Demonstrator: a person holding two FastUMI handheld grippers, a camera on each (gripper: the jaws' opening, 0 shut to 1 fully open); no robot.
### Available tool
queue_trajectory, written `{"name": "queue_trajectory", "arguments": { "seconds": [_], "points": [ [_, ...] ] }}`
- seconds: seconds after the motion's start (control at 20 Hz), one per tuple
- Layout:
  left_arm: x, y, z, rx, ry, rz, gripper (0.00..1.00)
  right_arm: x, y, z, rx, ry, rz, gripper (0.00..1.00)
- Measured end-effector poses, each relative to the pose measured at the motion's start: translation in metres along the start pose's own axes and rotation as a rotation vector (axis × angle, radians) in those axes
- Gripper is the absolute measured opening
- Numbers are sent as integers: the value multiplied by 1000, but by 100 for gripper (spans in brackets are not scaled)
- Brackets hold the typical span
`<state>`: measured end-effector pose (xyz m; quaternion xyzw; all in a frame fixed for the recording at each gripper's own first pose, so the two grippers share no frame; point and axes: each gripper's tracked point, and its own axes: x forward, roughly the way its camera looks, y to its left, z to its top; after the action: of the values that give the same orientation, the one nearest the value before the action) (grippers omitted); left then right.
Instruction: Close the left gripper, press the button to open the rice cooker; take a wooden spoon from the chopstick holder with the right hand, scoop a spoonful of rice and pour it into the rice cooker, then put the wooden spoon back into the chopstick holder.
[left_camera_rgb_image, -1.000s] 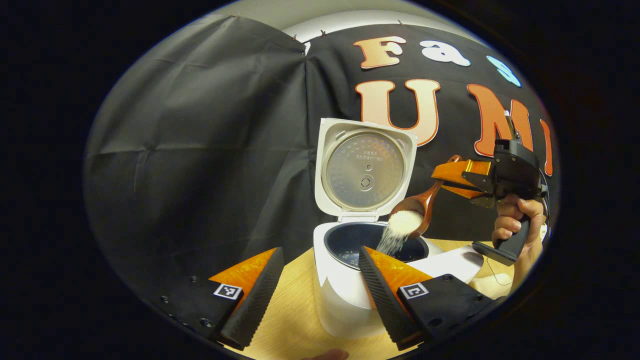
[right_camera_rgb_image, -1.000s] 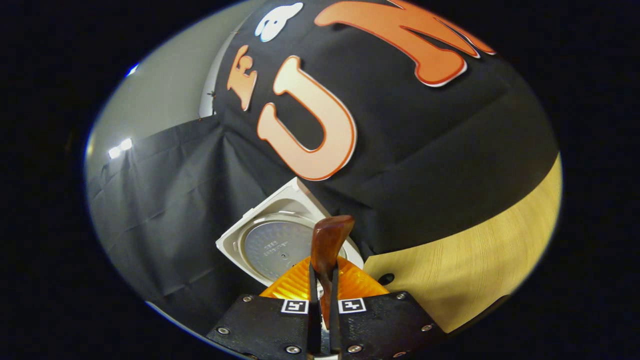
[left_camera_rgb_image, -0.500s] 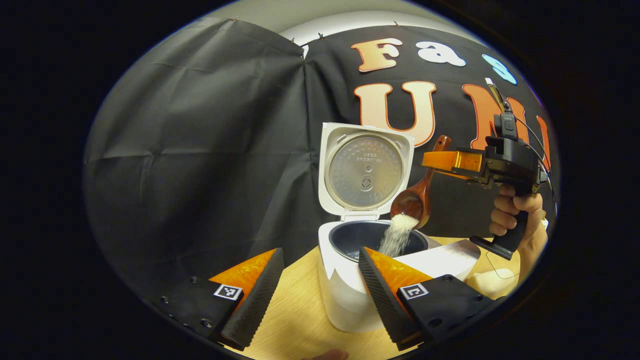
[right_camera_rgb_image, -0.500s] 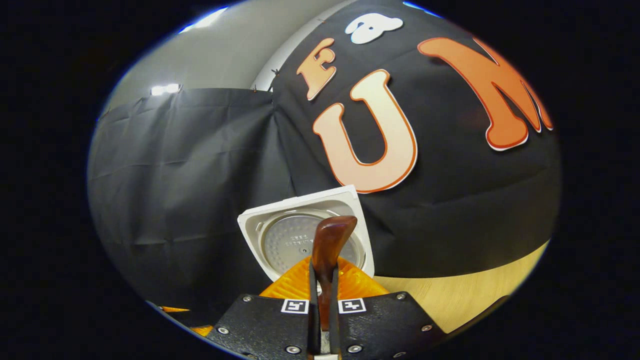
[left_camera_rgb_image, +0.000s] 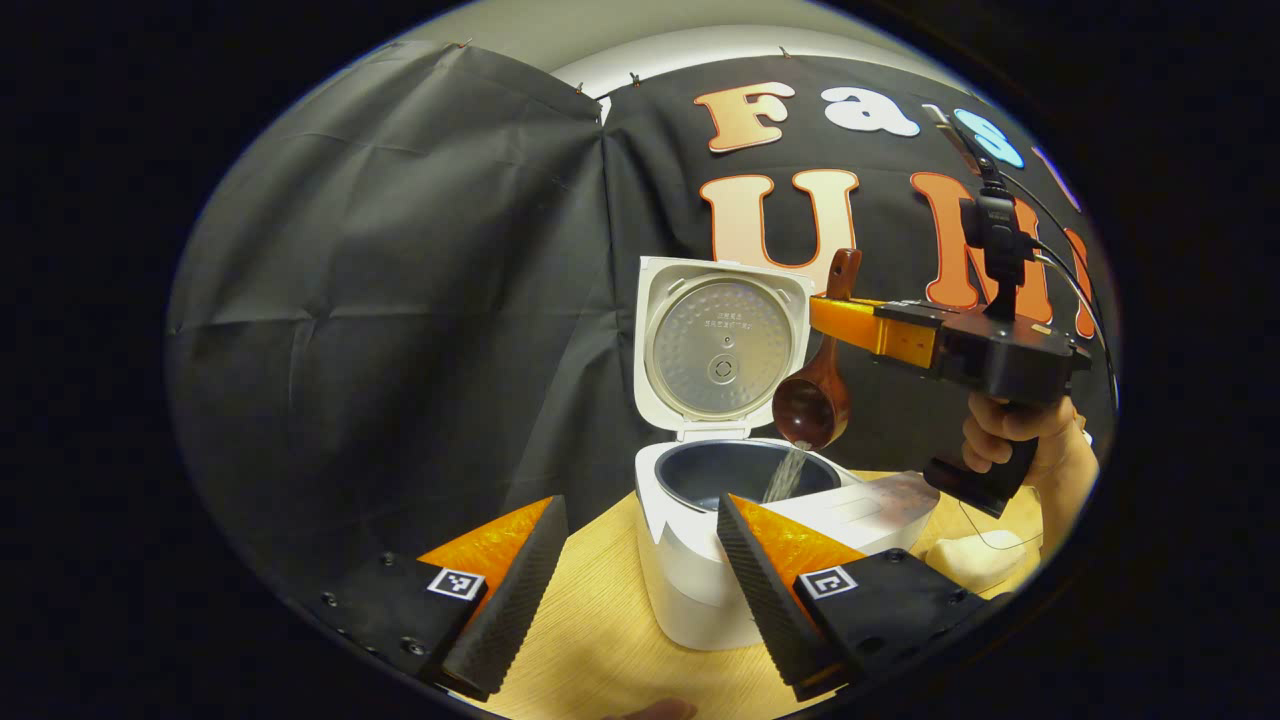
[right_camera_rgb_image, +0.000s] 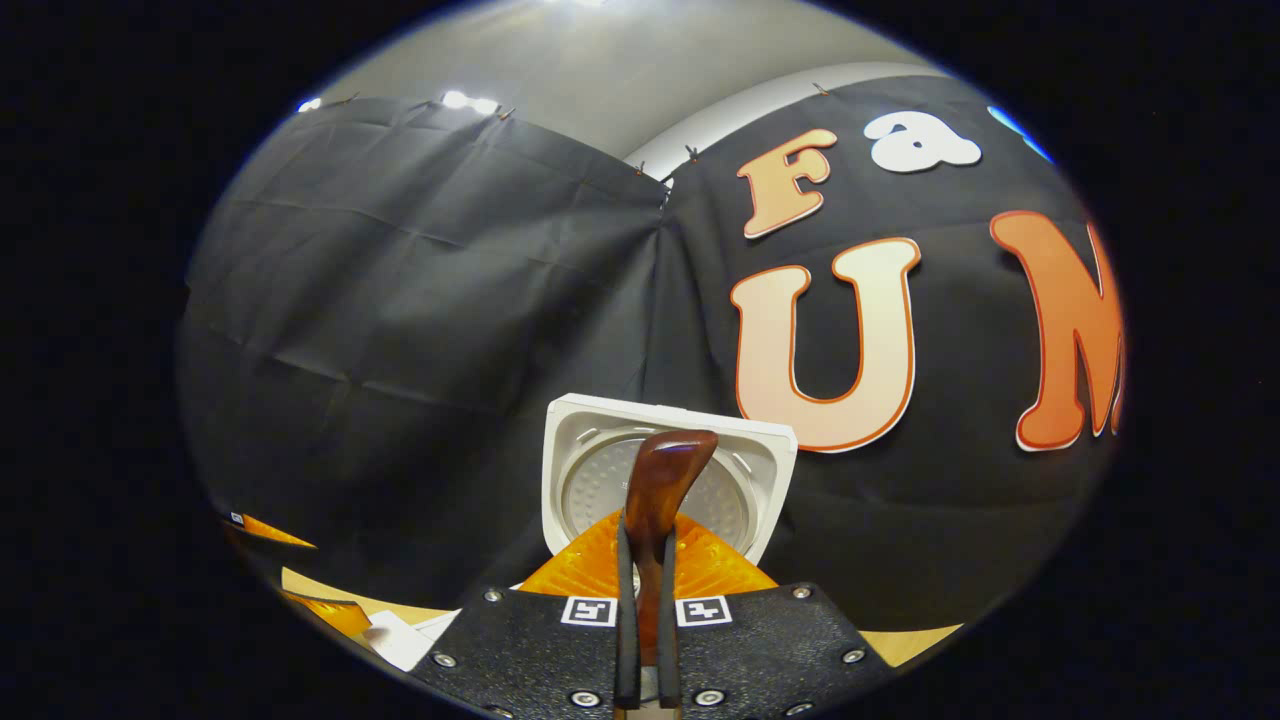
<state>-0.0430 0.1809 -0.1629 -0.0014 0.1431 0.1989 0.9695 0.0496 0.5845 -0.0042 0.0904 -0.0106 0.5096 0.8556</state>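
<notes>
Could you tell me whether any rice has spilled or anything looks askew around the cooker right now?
Nothing stands out. The wooden spoon, gripped by the right gripper, is tipped above the open rice cooker, and the thin stream of rice falls inside the pot's rim. No grains show on the visible table. The lid stands upright.

Left gripper (left_camera_rgb_image: 630, 560): black plates with screws and square black-and-white markers, orange translucent fingers faced with ribbed black pads (left_camera_rgb_image: 520, 590). Right gripper (right_camera_rgb_image: 645, 620) matches; a bare hand (left_camera_rgb_image: 1010, 430) grips its black pistol handle, thin black cables trailing above.
</notes>
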Motion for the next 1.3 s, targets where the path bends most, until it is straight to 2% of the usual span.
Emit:
{"name": "queue_trajectory", "arguments": {
  "seconds": [0.2, 0.25, 0.3, 0.45, 0.55, 0.8, 1.0, 1.3],
  "points": [
    [-6, -3, 7, -7, -24, 1, 98, -15, -24, 13, 140, -13, -64, 7],
    [-8, -4, 8, -12, -25, 1, 98, -20, -36, 15, 203, -19, -97, 3],
    [-9, -5, 10, -14, -27, -2, 97, -24, -50, 15, 275, -13, -132, 7],
    [-11, -16, 9, -9, -28, -14, 98, -36, -86, 3, 506, 11, -179, 7],
    [-8, -26, 9, -10, -17, -26, 98, -55, -112, -4, 619, 25, -228, 7],
    [-13, -60, 15, 1, -26, -86, 98, -127, -181, -16, 791, 55, -342, 7],
    [-17, -91, 21, 13, -32, -134, 97, -206, -236, -11, 846, 30, -487, 7],
    [-20, -135, 20, 33, -29, -195, 98, -313, -292, -6, 798, -13, -668, 7]
  ]
}}
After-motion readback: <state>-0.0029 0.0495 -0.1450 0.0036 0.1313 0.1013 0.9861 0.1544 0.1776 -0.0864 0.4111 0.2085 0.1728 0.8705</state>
